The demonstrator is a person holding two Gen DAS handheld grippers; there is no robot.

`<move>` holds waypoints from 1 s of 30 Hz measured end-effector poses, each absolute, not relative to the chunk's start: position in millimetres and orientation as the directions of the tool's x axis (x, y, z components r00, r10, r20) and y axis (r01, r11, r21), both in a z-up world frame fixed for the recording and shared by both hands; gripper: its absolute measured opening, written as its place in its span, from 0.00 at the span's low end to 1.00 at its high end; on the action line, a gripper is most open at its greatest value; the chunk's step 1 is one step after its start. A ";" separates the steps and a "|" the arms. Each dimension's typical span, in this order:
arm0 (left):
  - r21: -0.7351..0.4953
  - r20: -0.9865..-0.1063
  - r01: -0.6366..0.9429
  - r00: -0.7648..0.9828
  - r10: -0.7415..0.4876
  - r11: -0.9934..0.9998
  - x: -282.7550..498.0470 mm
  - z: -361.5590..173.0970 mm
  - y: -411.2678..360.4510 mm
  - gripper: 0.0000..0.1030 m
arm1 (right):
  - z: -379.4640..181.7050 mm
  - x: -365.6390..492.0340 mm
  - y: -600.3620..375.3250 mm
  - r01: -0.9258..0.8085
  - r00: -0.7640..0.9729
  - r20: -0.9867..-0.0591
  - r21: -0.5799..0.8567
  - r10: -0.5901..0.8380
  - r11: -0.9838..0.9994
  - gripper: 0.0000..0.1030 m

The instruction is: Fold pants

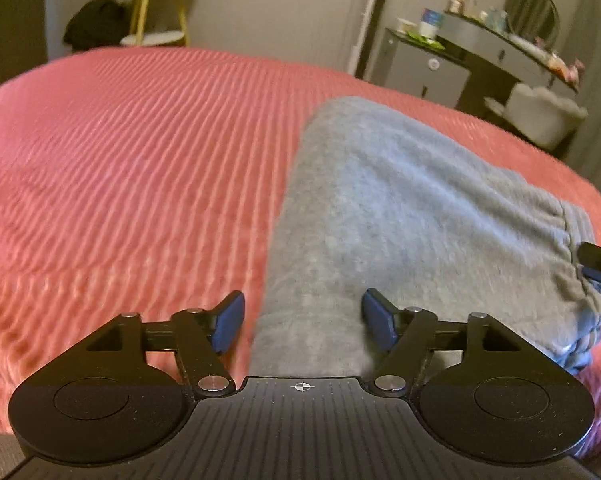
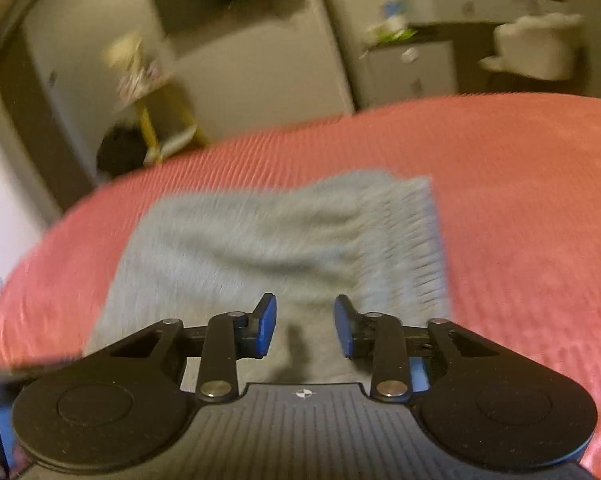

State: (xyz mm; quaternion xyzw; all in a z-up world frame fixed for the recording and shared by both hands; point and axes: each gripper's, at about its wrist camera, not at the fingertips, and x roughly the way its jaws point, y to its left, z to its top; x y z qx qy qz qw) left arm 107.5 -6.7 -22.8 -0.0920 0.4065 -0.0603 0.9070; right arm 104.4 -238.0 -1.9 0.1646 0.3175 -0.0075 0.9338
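grey fleece pants on ribbed coral bedspread

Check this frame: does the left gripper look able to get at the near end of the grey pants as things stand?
Probably yes. The left gripper stands open with the grey pants lying right under and ahead of it on the pink bedspread; nothing lies between. The right gripper is off at the waistband, clear of it.

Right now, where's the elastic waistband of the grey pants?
In the right wrist view the ribbed waistband forms the right-hand edge of the folded grey pants on the red bedspread, just beyond and right of the right gripper.
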 end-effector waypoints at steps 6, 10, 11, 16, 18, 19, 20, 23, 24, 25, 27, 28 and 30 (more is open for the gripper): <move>-0.264 -0.724 0.015 0.658 -0.208 0.965 108.5 -23.8 -3.6 0.74 | 4.9 85.9 -269.7 0.219 0.826 -0.562 0.405 0.053 0.888 0.60; -0.310 -0.717 0.026 0.650 -0.252 0.950 107.6 -23.7 4.2 0.70 | -3.1 98.7 -280.0 0.276 0.779 -0.623 0.438 0.067 0.856 0.83; -0.331 -0.713 0.031 0.646 -0.271 0.943 107.4 -22.9 9.2 0.70 | -11.6 104.3 -285.1 0.289 0.758 -0.646 0.457 0.091 0.841 0.83; -0.474 -0.689 0.073 0.590 -0.421 0.877 133.1 -25.4 19.4 0.77 | -52.8 121.8 -316.6 0.339 0.662 -0.694 0.614 0.283 0.713 0.84; -0.504 -0.693 0.086 0.553 -0.462 0.859 149.1 -29.3 19.9 0.82 | -63.6 127.5 -324.4 0.320 0.658 -0.668 0.666 0.348 0.674 0.86; -0.520 -0.692 0.090 0.538 -0.481 0.850 155.9 -31.7 20.5 0.87 | -66.4 132.4 -326.0 0.306 0.657 -0.659 0.676 0.366 0.670 0.87; -0.537 -0.690 0.093 0.524 -0.499 0.839 162.8 -34.6 20.8 0.89 | -67.2 132.1 -324.7 0.295 0.654 -0.658 0.676 0.374 0.675 0.87; -0.559 -0.696 0.080 0.495 -0.520 0.825 178.8 -42.5 18.4 0.92 | -67.6 137.2 -322.0 0.251 0.646 -0.655 0.667 0.392 0.701 0.93; -0.558 -0.704 0.077 0.483 -0.521 0.826 184.0 -45.9 16.2 0.92 | -67.4 139.6 -318.3 0.232 0.638 -0.657 0.661 0.401 0.714 0.94; -0.548 -0.718 0.076 0.468 -0.516 0.833 188.6 -49.7 13.1 0.92 | -61.8 145.4 -314.8 0.218 0.634 -0.660 0.653 0.403 0.725 0.95; -0.545 -0.731 0.078 0.444 -0.518 0.835 197.0 -55.2 6.6 0.92 | -58.8 152.6 -305.0 0.190 0.623 -0.670 0.630 0.403 0.753 0.96; -0.541 -0.725 0.085 0.458 -0.515 0.837 198.0 -52.9 3.8 0.92 | -56.9 155.6 -301.5 0.179 0.620 -0.675 0.617 0.399 0.767 0.96; -0.530 -0.719 0.109 0.468 -0.514 0.841 201.6 -52.0 -2.2 0.92 | -54.9 161.7 -295.1 0.157 0.620 -0.682 0.593 0.388 0.790 0.92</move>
